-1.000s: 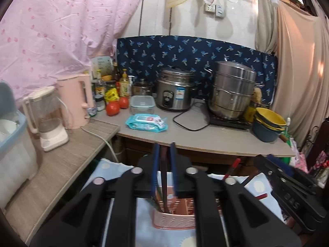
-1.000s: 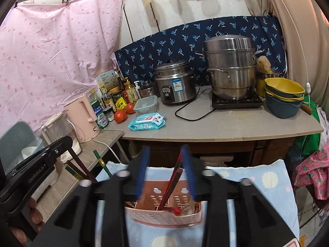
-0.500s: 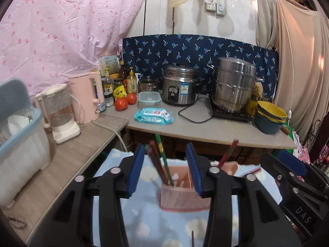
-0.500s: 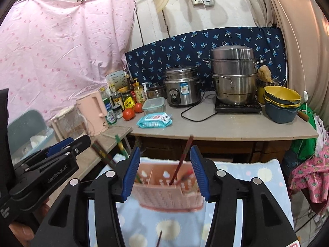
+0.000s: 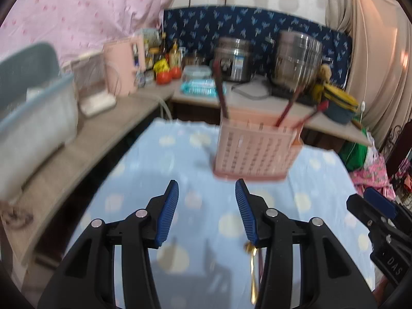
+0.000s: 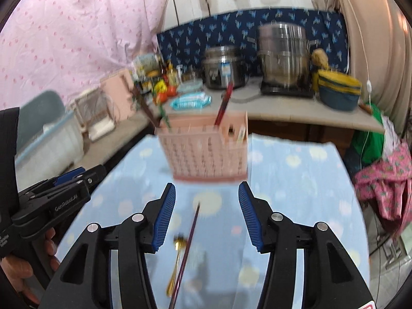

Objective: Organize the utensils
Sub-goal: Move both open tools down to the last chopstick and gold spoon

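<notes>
**Both grippers empty above the cloth**

Left gripper (image 5: 206,194) and right gripper (image 6: 206,197): jaws apart, nothing between the pads. Below them on the blue dotted cloth (image 6: 296,180), 1 gold spoon (image 6: 176,262) beside 1 dark chopstick (image 6: 189,242). Farther out, upright on the cloth, pink utensil basket (image 6: 206,154) holding several chopsticks (image 6: 223,104).

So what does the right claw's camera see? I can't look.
The open right claw hovers over a blue dotted cloth, above a gold spoon and a dark chopstick. A pink basket behind holds more utensils.
</notes>
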A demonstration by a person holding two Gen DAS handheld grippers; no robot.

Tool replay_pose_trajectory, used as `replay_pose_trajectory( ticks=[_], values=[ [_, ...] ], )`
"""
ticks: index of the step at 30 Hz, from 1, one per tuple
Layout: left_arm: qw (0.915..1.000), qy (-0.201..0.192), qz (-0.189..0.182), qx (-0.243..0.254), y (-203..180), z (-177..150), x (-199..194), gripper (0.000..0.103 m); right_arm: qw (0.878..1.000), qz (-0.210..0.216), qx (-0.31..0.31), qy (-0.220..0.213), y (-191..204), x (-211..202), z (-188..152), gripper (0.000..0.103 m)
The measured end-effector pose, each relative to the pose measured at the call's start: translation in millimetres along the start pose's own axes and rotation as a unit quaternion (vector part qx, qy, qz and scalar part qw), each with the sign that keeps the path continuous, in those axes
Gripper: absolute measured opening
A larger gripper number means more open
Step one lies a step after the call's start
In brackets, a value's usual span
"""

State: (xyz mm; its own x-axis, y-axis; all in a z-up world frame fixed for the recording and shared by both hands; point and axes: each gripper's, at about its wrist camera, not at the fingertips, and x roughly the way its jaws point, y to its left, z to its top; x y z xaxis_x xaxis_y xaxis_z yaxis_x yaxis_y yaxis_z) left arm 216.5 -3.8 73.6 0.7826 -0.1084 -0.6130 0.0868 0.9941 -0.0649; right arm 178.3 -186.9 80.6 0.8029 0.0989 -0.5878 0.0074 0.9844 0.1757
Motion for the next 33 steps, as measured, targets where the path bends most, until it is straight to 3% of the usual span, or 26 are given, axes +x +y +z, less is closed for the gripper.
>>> replay_pose_trajectory(
  ticks=[15, 24, 33],
  values=[
    [0.995, 0.098, 0.022, -0.007, 23, -121, -3, 0.044, 0.992, 0.0, -0.028, 0.122, 30, 13, -136, 0.05],
    [0.9914, 0.129, 0.023, 0.001, 20, -148, -1, 0.044, 0.988, 0.005, -0.048, 0.144, 51, 26, -160, 0.048],
    [0.9897, 0.14, 0.026, 0.005, 20, -155, 4, 0.044, 0.987, -0.009, -0.047, 0.151, 47, 35, -163, 0.031]
  ],
)
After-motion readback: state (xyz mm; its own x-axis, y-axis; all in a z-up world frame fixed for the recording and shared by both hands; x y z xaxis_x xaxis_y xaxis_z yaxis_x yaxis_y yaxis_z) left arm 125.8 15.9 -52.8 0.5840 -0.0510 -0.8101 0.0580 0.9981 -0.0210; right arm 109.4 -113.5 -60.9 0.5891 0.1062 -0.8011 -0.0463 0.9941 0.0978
